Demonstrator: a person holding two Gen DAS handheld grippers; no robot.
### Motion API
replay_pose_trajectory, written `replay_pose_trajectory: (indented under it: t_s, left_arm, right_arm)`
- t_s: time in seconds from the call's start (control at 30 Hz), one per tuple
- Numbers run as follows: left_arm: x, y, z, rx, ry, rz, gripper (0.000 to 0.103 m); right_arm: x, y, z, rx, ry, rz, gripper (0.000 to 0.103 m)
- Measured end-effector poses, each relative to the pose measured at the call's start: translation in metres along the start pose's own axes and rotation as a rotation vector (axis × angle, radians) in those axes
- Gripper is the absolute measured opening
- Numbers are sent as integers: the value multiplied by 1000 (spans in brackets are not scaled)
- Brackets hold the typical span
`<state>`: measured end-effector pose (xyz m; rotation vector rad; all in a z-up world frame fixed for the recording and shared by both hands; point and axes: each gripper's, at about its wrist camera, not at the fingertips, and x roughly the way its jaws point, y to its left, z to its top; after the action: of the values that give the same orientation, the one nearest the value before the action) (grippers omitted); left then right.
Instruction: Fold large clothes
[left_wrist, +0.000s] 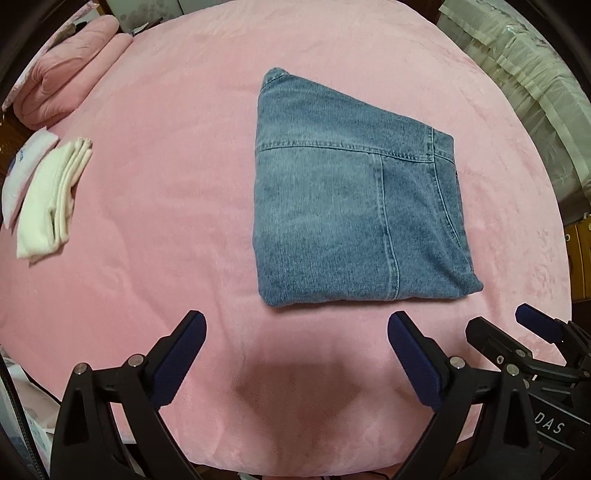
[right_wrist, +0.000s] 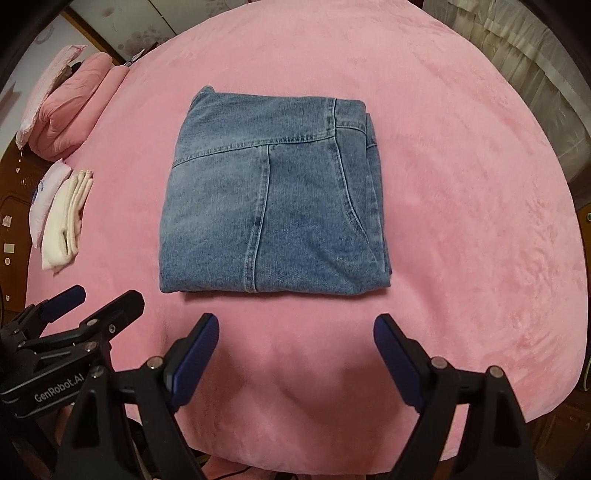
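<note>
Left tongs (left_wrist: 295, 330) wide apart, empty; right tongs (right_wrist: 295, 334) wide apart, empty; both hang over pink plush bed cover (right_wrist: 461, 184), short of garment

Folded blue denim garment (right_wrist: 273, 199) lies flat mid-bed, just beyond tips, square bundle

Risk: layered right edge looks loose, could slide open if nudged

Risk: careless regrip grabs top layer only, undoing fold

Far left: cream folded cloth (left_wrist: 51, 199), pink folded quilt (left_wrist: 70, 70), well apart; no snag likely

you have the folded jeans (right_wrist: 273, 199) lying flat on the blanket (right_wrist: 461, 184), near its middle. far off to their left, at the blanket's edge, sit a stack of folded cloths (right_wrist: 64, 218) and, behind it, a rolled quilt (right_wrist: 70, 107). both are well apart from the jeans.
</note>
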<state>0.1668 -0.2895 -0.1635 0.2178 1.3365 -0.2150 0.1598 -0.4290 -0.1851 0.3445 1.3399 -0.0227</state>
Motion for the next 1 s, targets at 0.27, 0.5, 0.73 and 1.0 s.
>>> replay_pose_trajectory:
  t_s: [0.27,0.5,0.73,1.0]
  left_arm:
    - [-2,0,8,-6,-6,1,98]
    - [0,1,18,-19,5,-10,98]
    - [2,2,31,-42,12,-14,98]
    - [8,6,44,-40,12,-5,98]
  right_arm:
    - [-3,3,10,-9,-5,-2,86]
    - [-2,3,20,-4,0,8,86]
    - [-1,2,34,3,5,14,86]
    - [11,4,48,-6,28,11,86]
